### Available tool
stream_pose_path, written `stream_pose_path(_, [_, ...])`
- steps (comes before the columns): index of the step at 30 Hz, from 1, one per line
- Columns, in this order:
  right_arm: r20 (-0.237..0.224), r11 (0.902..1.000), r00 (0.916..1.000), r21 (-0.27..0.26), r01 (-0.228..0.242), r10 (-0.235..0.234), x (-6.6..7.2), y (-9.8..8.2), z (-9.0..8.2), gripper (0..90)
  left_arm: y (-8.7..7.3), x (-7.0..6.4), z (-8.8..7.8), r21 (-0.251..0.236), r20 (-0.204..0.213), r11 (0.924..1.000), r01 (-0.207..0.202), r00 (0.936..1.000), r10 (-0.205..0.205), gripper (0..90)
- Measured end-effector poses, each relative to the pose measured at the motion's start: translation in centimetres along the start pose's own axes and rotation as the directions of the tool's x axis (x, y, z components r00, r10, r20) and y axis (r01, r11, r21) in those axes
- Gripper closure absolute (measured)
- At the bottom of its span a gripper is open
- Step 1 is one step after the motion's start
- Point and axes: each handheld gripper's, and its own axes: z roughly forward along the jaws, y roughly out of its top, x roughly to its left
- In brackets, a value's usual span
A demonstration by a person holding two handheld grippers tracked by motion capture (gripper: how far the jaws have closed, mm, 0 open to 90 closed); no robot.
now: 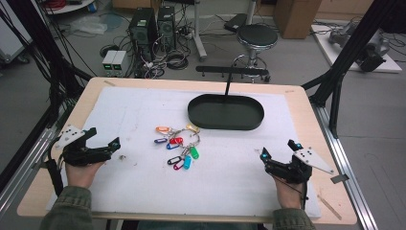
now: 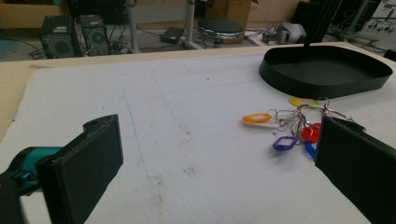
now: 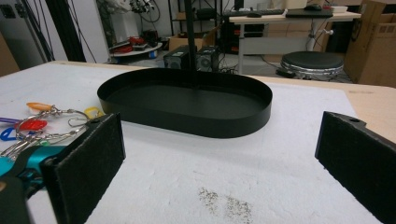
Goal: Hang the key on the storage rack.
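- I can read no word, number or brand anywhere here.
- The coloured key tags [image 1: 178, 146] on the white mat in front of me show no writing I can make out; they are too small.
- The computer towers [image 1: 152, 28] on the floor behind my table carry marks too blurred to read.

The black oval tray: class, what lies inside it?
The black oval tray holds nothing on its visible dark floor. Its near wall hides a strip of floor behind it, so nothing can be said of that strip.
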Motion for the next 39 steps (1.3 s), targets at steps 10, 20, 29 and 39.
stream_pose_path(10, [0.007, 1.0, 0.9999, 0.001, -0.008, 0.008, 0.1, 0.0, -0.1, 0.4, 0.8, -1.4, 1.3, 0.047, 0.049, 0.9977, -0.05, 0.9977, 0.047, 1.7])
stream_pose_path(20, [0.011, 0.9999, 0.9999, -0.006, -0.01, 0.01, 0.0, 0.0, -0.1, 0.4, 1.4, -2.3, 2.1, 0.092, 0.091, 0.9917, -0.089, 0.9926, 0.081, 1.7])
stream_pose_path(29, [0.015, 0.9999, 0.9998, -0.008, -0.013, 0.013, 0.0, 0.0, 0.0, 0.5, 1.6, -3.8, 3.8, 0.132, 0.125, 0.9826, -0.131, 0.9855, 0.115, 1.7])
stream_pose_path(39, [0.015, 0.9998, 0.9997, -0.009, -0.017, 0.017, 0.0, 0.0, -0.1, 0.4, 2.4, -5.8, 6.2, 0.184, 0.196, 0.9612, -0.205, 0.9659, 0.169, 1.7])
